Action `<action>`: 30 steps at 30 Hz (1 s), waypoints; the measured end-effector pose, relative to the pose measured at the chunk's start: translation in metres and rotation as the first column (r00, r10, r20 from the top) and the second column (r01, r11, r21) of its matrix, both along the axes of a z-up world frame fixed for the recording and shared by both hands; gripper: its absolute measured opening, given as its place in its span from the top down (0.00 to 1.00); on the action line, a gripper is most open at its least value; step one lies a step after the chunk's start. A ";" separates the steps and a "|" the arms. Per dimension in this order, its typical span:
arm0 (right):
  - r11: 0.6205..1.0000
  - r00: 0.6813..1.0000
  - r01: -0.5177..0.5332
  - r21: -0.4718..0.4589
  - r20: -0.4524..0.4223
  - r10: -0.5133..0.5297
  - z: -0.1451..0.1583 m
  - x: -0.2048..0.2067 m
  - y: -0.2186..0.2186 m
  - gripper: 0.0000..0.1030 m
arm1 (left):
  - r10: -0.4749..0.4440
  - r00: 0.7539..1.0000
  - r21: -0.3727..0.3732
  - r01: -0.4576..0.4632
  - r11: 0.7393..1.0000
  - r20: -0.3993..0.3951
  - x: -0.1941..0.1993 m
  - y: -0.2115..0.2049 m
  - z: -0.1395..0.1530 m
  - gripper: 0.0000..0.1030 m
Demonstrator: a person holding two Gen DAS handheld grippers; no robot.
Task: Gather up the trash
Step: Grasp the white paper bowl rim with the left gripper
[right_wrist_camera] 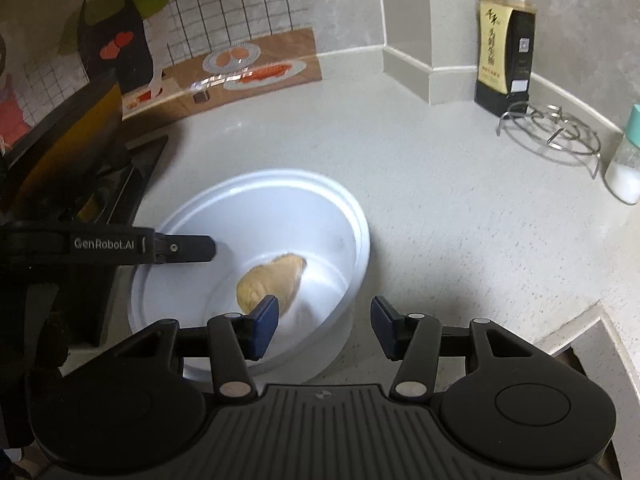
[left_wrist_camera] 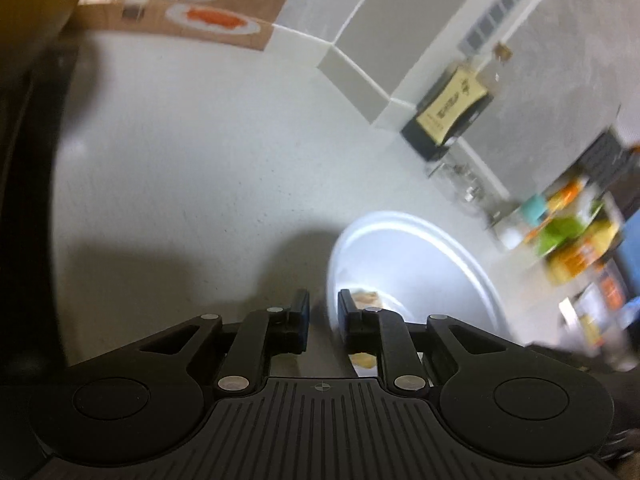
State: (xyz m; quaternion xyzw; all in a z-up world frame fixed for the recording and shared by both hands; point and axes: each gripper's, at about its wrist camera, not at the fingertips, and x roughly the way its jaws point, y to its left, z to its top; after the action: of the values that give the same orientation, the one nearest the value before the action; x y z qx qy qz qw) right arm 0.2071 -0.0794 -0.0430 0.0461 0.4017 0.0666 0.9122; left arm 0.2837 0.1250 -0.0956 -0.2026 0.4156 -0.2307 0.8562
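A white plastic bowl (right_wrist_camera: 340, 208) stands on the pale counter with a tan food scrap (right_wrist_camera: 276, 280) lying in it. My right gripper (right_wrist_camera: 324, 328) hovers open over the bowl's near side. One of its fingers is above the scrap and the other is outside the wall, and neither touches anything. My left gripper (right_wrist_camera: 208, 246) reaches in from the left to the bowl's left rim. In the blurred left wrist view my left gripper (left_wrist_camera: 323, 312) straddles the rim of the bowl (left_wrist_camera: 420, 260), its jaws narrow, with a gap showing beside the outer pad. The scrap (left_wrist_camera: 366, 298) peeks out behind the inner finger.
A black stove (right_wrist_camera: 132, 176) and a dark tilted lid or pan (right_wrist_camera: 68, 140) crowd the bowl's left. At the back right stand a dark bottle with a yellow label (right_wrist_camera: 504, 60), a wire rack (right_wrist_camera: 556, 132) and a teal-capped jar (right_wrist_camera: 626, 160). The counter edge (right_wrist_camera: 580, 332) steps in at lower right.
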 end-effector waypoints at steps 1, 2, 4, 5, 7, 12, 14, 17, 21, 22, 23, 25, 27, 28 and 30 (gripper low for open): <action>1.000 1.000 -0.010 -0.007 -0.009 0.009 -0.001 0.001 0.003 0.51 | 0.002 1.000 -0.037 -0.002 0.999 -0.004 -0.001 0.005 -0.003 0.79; 1.000 1.000 -0.022 -0.018 -0.020 0.022 -0.002 0.004 0.007 0.52 | 0.014 1.000 -0.056 -0.014 0.998 -0.005 -0.003 0.009 -0.005 0.79; 0.998 0.999 -0.040 -0.049 -0.021 0.039 -0.001 0.009 0.016 0.52 | 0.059 0.998 -0.081 -0.059 0.995 -0.007 -0.006 0.020 -0.006 0.79; 0.997 0.998 -0.053 -0.052 -0.024 0.051 -0.001 0.013 0.021 0.52 | 0.088 0.996 -0.093 -0.088 0.992 -0.004 -0.008 0.027 -0.004 0.79; 0.995 0.996 -0.086 -0.050 -0.023 0.085 0.002 0.022 0.032 0.52 | 0.140 0.990 -0.106 -0.137 0.985 0.026 -0.009 0.040 0.003 0.79; 0.982 0.985 -0.159 -0.098 0.049 0.165 0.015 0.039 0.065 0.53 | 0.191 0.953 0.002 -0.197 0.980 0.237 -0.011 0.050 0.040 0.83; 0.981 0.983 -0.154 -0.119 0.081 0.164 0.022 0.043 0.071 0.52 | 0.179 0.901 0.117 -0.242 0.963 0.395 -0.020 0.042 0.059 0.83; 0.983 0.982 -0.136 -0.125 0.114 0.150 0.028 0.045 0.069 0.43 | 0.050 0.807 0.348 -0.309 0.885 0.589 -0.032 0.013 0.067 0.83; 0.987 0.991 -0.089 -0.130 0.087 0.101 0.023 0.050 0.059 0.40 | -0.050 0.811 0.447 -0.268 0.854 0.583 -0.030 -0.007 0.053 0.84; 0.989 0.994 -0.076 -0.124 0.075 0.085 0.021 0.051 0.055 0.40 | -0.046 0.816 0.440 -0.262 0.859 0.576 -0.029 -0.007 0.050 0.86; 0.991 0.995 -0.065 -0.114 0.063 0.073 0.019 0.052 0.052 0.40 | -0.043 0.826 0.436 -0.252 0.864 0.562 -0.028 -0.006 0.048 0.87; 0.994 0.998 -0.045 -0.100 0.043 0.050 0.014 0.052 0.047 0.40 | -0.026 0.843 0.408 -0.233 0.883 0.537 -0.025 -0.003 0.045 0.88; 0.995 0.998 -0.042 -0.088 0.035 0.045 0.012 0.048 0.045 0.38 | -0.020 0.846 0.405 -0.234 0.884 0.533 -0.023 -0.004 0.043 0.88; 0.995 0.998 -0.046 -0.084 0.034 0.049 0.011 0.047 0.045 0.37 | -0.016 0.846 0.401 -0.236 0.885 0.534 -0.024 -0.005 0.043 0.88; 0.995 0.997 -0.061 -0.082 0.033 0.064 0.010 0.045 0.047 0.35 | -0.009 0.845 0.391 -0.237 0.889 0.534 -0.027 0.000 0.040 0.88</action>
State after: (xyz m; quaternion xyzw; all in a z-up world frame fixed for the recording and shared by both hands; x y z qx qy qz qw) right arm 0.2518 -0.0324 -0.0329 -0.0046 0.3890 0.0798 0.9178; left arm 0.2569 0.1247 -0.0557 0.0426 0.1956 -0.1235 0.9720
